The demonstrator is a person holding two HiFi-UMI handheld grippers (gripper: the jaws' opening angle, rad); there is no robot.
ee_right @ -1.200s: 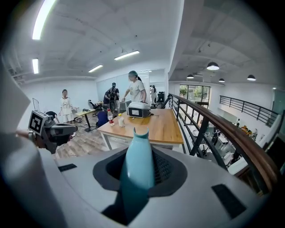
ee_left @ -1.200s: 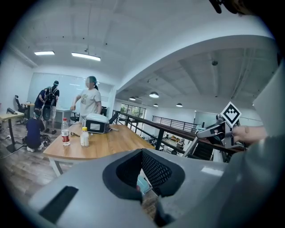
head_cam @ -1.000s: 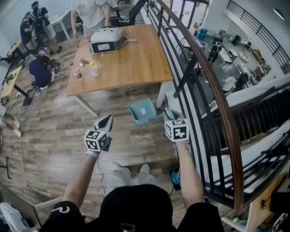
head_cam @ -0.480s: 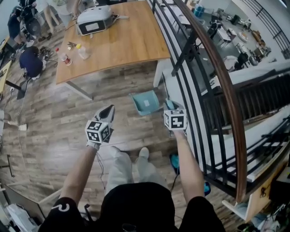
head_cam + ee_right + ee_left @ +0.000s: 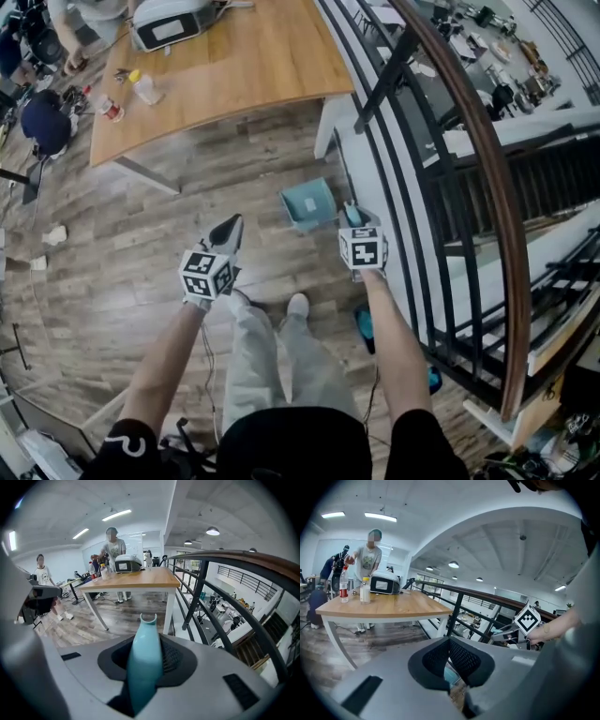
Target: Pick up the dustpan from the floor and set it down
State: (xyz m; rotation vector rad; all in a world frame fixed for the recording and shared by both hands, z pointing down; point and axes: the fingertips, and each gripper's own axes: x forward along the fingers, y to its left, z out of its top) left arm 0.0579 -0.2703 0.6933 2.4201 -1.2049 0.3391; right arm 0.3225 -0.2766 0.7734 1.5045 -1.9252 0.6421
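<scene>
Two grippers working, right gripper (image 5: 352,217) clamping narrowly on the teal handle (image 5: 144,667), dustpan (image 5: 307,203) hanging low over the plank floor (image 5: 141,253) off the desk's (image 5: 234,75) near right corner, floor contact unclear, left gripper (image 5: 228,231) pointing forward, jaws pinching together, empty.

floor (image 5: 112,281): wood planks | table (image 5: 234,70): wooden (cluttered) | railing (image 5: 480,178): right

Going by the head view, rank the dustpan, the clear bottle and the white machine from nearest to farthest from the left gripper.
1. dustpan, just right of the left gripper.
2. clear bottle, on the table, left part.
3. white machine, at the table's far end.
</scene>
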